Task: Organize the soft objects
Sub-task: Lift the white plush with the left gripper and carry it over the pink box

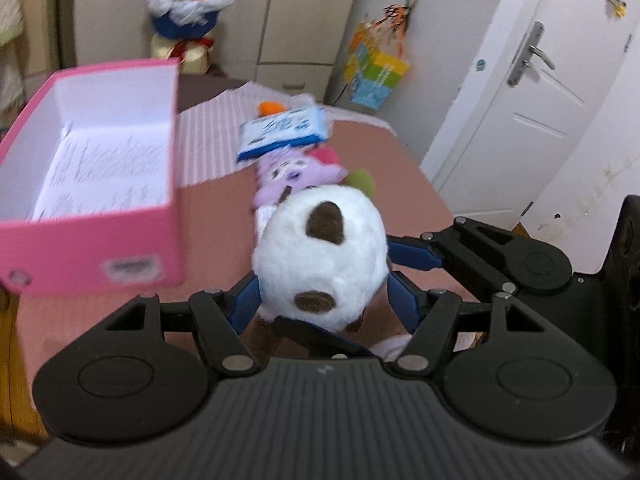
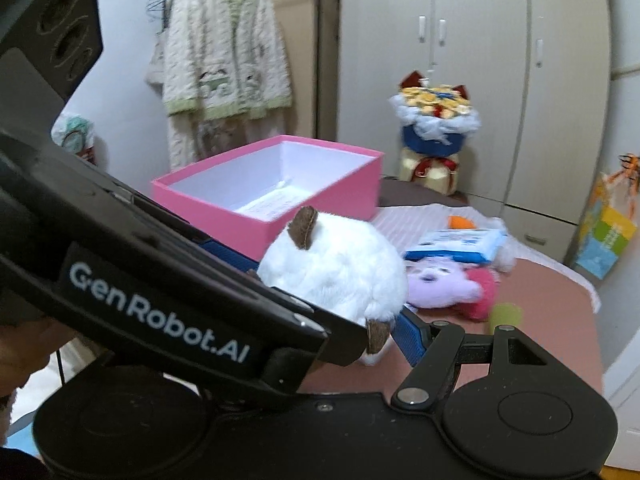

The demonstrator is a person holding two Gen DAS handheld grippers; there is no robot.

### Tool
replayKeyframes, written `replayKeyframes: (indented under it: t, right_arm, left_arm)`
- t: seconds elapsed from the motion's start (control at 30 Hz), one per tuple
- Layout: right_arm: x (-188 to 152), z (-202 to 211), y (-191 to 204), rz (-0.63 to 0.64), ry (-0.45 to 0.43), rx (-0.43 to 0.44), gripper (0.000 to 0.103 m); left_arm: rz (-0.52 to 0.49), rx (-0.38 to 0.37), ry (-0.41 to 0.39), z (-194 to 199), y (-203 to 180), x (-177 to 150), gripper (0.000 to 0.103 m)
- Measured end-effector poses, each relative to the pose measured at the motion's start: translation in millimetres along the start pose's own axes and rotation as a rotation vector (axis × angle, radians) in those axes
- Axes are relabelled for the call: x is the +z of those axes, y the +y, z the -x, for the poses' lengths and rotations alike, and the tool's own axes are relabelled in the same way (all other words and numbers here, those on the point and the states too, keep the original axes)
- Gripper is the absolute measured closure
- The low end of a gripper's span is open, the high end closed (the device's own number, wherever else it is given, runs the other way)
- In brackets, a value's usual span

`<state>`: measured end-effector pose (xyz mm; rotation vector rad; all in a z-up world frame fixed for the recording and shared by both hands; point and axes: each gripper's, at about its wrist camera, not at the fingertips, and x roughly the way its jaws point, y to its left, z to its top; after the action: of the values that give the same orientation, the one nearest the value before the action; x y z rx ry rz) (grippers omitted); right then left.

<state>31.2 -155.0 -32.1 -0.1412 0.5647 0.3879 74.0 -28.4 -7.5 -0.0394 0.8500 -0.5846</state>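
A round white plush toy (image 1: 320,248) with brown ears hangs above the brown surface. My left gripper (image 1: 324,300) is shut on it, one blue finger on each side. From the right, a blue finger (image 1: 412,256) of the right gripper presses into the same toy. In the right wrist view the white plush toy (image 2: 336,268) sits against the right gripper (image 2: 352,320); its visible finger (image 2: 408,336) touches the toy's underside, and the left gripper's body hides the other. An open pink box (image 1: 92,248) with a white inside stands just to the left. Beyond lie a purple plush (image 1: 296,176) and a blue-and-white soft pack (image 1: 280,132).
The pink box (image 2: 320,208) stands behind the held toy, with the purple plush (image 2: 436,284), blue-and-white pack (image 2: 456,244) and a green piece (image 2: 506,314) to its right on the brown surface (image 2: 540,320). A bouquet (image 2: 436,120), wardrobe, hanging cardigan (image 2: 224,52) and white door (image 1: 532,80) surround it.
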Motion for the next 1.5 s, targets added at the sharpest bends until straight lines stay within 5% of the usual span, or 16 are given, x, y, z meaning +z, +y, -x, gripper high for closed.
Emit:
replayKeyframes:
  t: [0.27,0.7,1.13,1.5]
  right_arm:
    - [26.6,-0.5,54.6,0.143,0.001,0.103,0.028]
    - [100.2,-42.6,59.2,0.084,-0.051,0.194,0.028]
    - [153.9,-90.1,18.1,0.038,-0.147,0.157,0.028]
    - [177.3,-186.6,-22.6,-0.122,-0.006,0.248,0.029]
  left_arm:
    - [0.071,0.037,0.015,49.5,39.8,-6.3,0.038]
    - [0.08,0.051,-0.005,68.2,100.1,62.2,0.038]
    - [0.133,-0.057,-0.131,33.7,142.1,126.8,0.038]
    - [0.322,0.0,-0.059,-41.5,202.1,162.6,0.038]
